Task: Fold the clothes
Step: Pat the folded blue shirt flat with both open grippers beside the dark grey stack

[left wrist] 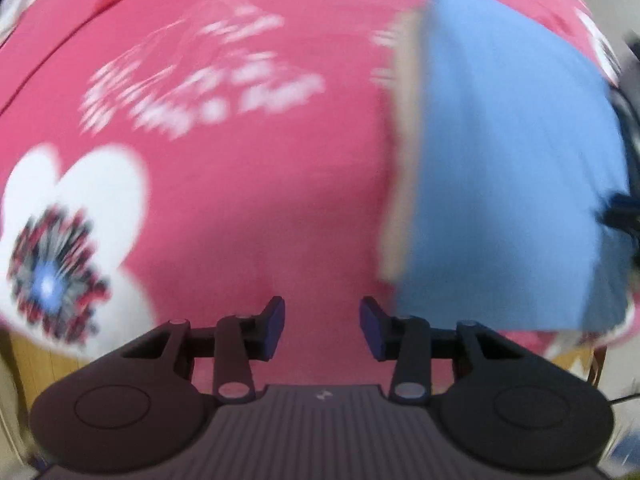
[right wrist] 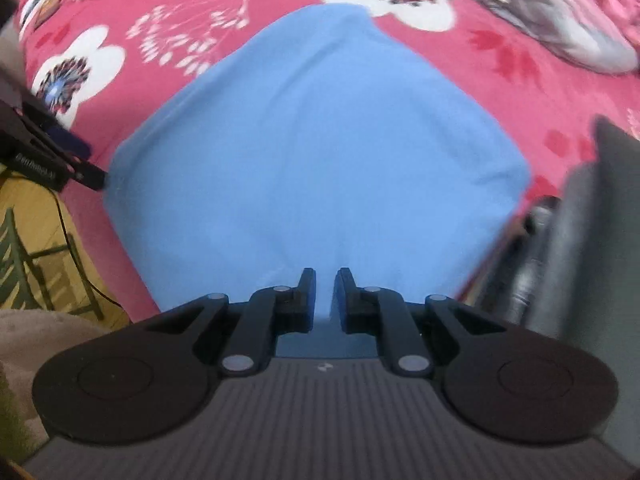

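A light blue garment (right wrist: 312, 152) lies folded into a rough square on the pink flowered bedsheet (right wrist: 132, 76). My right gripper (right wrist: 327, 292) is over its near edge, jaws almost closed, with blue cloth showing in the narrow gap. In the left wrist view, which is blurred, the blue garment (left wrist: 508, 184) lies to the right and my left gripper (left wrist: 322, 328) is open and empty over the bare pink sheet (left wrist: 260, 200). The left gripper also shows in the right wrist view (right wrist: 86, 172), at the garment's left corner.
A grey and pink bundle of cloth (right wrist: 560, 36) lies at the far right of the bed. A grey upright object (right wrist: 592, 248) stands at the right. Yellow wooden floor (right wrist: 44, 248) with a green chair frame and a black cable is at the left, below the bed edge.
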Available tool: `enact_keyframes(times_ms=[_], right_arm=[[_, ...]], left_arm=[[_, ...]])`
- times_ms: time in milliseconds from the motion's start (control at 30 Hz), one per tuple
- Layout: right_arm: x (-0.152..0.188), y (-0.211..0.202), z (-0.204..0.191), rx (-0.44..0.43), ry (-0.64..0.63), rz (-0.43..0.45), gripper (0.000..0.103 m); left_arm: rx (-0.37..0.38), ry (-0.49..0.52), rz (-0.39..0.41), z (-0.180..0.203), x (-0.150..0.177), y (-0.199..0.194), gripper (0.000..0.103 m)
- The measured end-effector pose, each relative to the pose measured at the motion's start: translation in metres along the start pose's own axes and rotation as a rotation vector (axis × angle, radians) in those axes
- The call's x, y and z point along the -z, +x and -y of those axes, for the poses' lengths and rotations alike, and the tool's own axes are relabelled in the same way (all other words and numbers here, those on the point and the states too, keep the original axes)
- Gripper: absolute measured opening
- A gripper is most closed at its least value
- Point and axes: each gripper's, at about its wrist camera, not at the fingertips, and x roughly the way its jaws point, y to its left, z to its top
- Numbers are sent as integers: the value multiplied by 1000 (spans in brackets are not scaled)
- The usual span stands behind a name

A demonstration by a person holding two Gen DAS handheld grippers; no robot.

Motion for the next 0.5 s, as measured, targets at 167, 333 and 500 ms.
enact_keyframes(times_ms=[167, 333, 500], right_arm=[[-28, -3, -21, -126, -27, 111, 10], [-69, 33, -56, -217, -146, 142, 9], [-90, 36, -37, -132, -12, 148, 9]], left_arm=[[38, -37, 59, -18, 1, -17, 44], [104, 49, 102, 14, -6, -17, 50], [5, 161, 115, 38, -1, -2, 50]])
